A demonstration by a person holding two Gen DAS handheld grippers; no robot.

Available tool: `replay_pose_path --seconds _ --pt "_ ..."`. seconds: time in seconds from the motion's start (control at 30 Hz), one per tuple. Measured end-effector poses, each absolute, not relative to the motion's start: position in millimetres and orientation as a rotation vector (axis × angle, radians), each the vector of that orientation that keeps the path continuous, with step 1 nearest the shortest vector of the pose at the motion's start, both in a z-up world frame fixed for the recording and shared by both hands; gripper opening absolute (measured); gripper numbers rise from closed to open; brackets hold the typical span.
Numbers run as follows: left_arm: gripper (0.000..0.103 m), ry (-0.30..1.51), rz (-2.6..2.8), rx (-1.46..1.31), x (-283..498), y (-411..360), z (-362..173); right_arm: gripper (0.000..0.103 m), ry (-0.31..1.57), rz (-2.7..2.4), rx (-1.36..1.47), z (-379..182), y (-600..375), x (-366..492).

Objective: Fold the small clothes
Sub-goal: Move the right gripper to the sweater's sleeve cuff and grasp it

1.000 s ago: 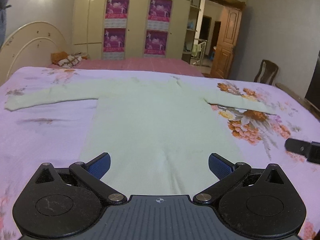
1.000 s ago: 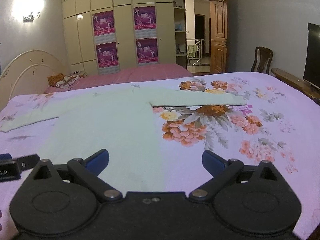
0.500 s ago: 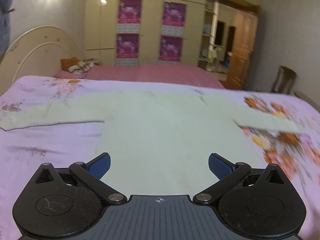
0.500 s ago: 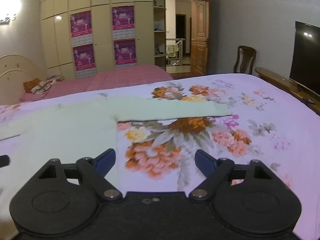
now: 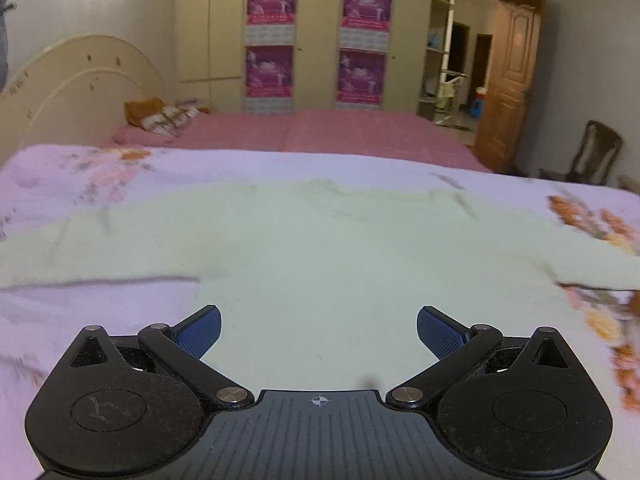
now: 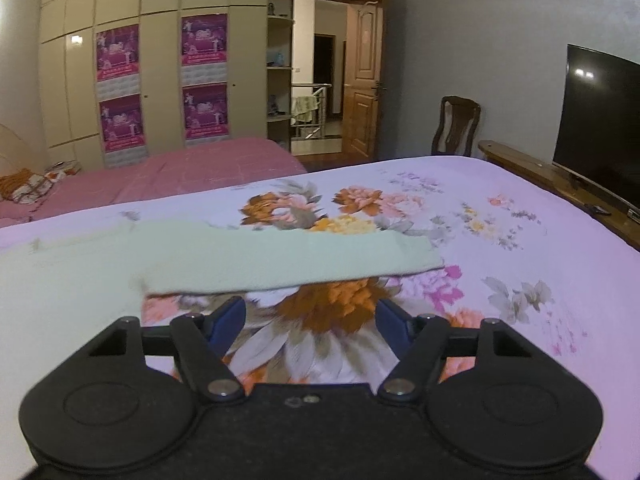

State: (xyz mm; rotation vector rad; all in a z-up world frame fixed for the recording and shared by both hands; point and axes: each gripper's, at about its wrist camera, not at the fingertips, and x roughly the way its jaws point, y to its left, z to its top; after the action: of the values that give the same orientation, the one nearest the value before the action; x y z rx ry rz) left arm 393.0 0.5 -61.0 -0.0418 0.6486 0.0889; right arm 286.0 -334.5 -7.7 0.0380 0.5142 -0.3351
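Observation:
A pale green long-sleeved sweater [image 5: 320, 248] lies flat on the floral bedspread [image 5: 80, 184], sleeves spread out to both sides. My left gripper [image 5: 319, 326] is open and empty, low over the sweater's body near the left armpit. In the right wrist view the sweater's right sleeve [image 6: 288, 260] runs across the floral bedspread [image 6: 520, 240] just ahead of my right gripper [image 6: 312, 320], which is open and empty over the printed flowers below the sleeve.
A second bed with a pink cover [image 5: 320, 132] and pillows [image 5: 160, 116] stands behind. A wardrobe with posters [image 5: 316, 40] lines the far wall. A wooden chair [image 6: 456, 124], a television [image 6: 600, 120] on a wooden bench and an open door [image 6: 360, 80] are to the right.
Both grippers have moved forward over the bed. The left one now sits lower over the sweater's upper body. The right one has swung right, close to the right sleeve.

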Motion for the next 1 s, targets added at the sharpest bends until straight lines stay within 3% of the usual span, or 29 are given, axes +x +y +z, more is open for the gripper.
replay_pose_path --seconds 0.6,0.73,1.0 --pt "0.103 0.655 0.127 -0.038 459.5 10.8 -101.2 0.054 0.561 -0.508 0.380 -65.5 -476.7 385.9" --pt "0.103 0.665 0.113 -0.042 466.4 5.9 -106.6 0.040 0.571 -0.528 0.431 -75.6 -496.5 393.2" --pt "0.103 0.664 0.094 -0.046 470.9 -5.0 -107.8 0.042 0.539 -0.504 0.659 -80.2 -520.1 383.4"
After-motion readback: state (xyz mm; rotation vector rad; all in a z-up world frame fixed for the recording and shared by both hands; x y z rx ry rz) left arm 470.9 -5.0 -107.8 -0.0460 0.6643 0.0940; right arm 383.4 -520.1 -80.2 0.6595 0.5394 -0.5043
